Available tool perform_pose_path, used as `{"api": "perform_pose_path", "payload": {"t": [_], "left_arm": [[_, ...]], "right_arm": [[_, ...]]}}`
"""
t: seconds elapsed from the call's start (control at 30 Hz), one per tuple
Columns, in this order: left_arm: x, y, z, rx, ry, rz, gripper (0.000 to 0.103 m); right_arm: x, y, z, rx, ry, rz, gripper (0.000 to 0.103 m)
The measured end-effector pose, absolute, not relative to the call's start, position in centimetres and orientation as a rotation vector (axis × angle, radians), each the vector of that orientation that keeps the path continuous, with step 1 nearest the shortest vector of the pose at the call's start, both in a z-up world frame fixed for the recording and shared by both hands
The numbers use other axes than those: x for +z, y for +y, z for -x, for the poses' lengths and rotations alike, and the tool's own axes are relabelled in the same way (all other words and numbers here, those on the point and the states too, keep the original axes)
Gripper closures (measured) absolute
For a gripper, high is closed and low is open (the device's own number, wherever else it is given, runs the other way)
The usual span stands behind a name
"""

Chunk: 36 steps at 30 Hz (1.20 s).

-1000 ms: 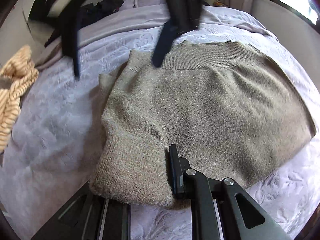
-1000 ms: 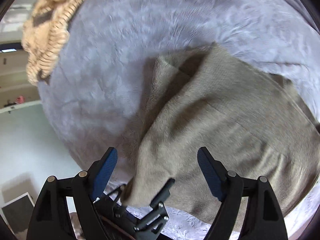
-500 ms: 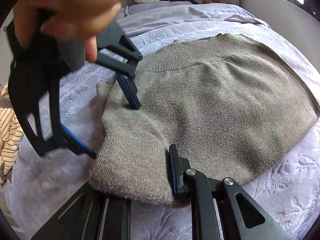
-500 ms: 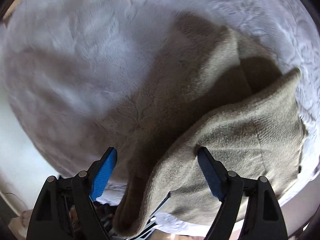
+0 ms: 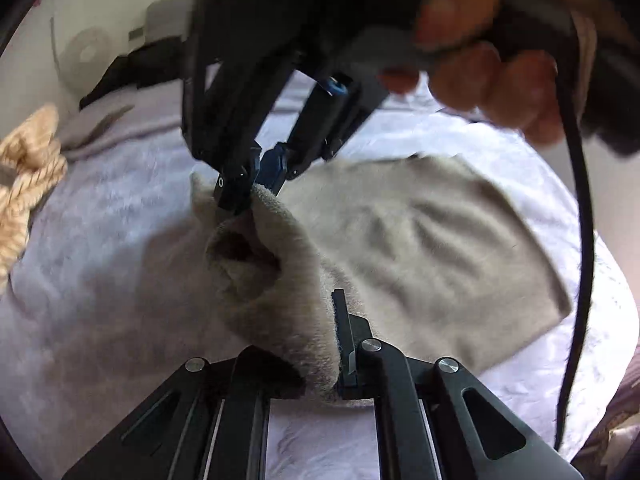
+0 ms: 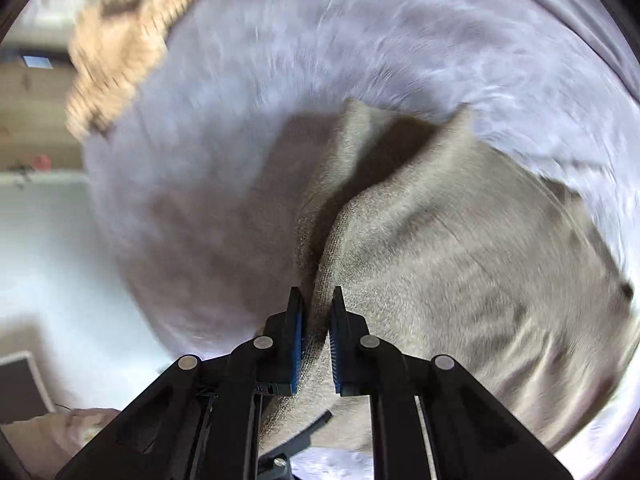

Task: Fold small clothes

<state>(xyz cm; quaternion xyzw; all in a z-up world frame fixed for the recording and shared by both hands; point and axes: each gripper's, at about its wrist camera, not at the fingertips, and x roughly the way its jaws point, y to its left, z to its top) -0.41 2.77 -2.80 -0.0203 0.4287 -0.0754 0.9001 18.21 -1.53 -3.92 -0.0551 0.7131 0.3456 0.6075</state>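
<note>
Lying on the lavender bed cover [image 5: 100, 280], the grey-brown knit sweater [image 5: 420, 248] has its left edge lifted into a fold. The left gripper [image 5: 320, 360] is clamped narrow on the near corner; the right gripper [image 6: 316, 320] pinches the ribbed hem [image 6: 332, 240], also seen from the left wrist view [image 5: 250, 194]. A tan striped garment [image 6: 128, 40] sits well apart near the bed's edge.

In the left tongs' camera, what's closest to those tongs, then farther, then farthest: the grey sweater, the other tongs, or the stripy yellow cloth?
1. Grey sweater: pinched in the left tongs.
2. Right tongs: ahead, gripping the sweater's far edge.
3. Stripy yellow cloth: far left on the bed.
</note>
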Motion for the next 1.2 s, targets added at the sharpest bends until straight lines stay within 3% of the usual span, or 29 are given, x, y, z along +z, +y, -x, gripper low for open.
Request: {"api": "perform_pose_path", "payload": {"t": [0.23,0.5,0.67,0.97,1.2], "left_arm": [[1.4,-3.5,-0.9,-0.279,0.812,-0.06,0.093],[2.8,-13.7,-2.2,-0.461,0.764,-0.237,0.093],[0.6,-20.2,-2.0,-0.58,0.791,-0.355,0.093],[-7.0,-25.7,-0.7,-0.651,0.956,-0.499,0.093],[-6.3,-25.8,-0.4,-0.631,0.985,-0.449,0.092]], "right_arm": [[1.1,-12.9,-19.0,0.823,1.487,-0.228,0.09],[2.2,-27.7,-17.4,0.761,1.273,-0.557,0.09],[-0.8,-36.9,-15.1,0.644,1.203,-0.73,0.09],[-14.3,-43.7,-10.9,0.445,1.255,-0.982,0.09],[-14.7,-43.9,-10.6,0.452,1.236,-1.002,0.087]]}}
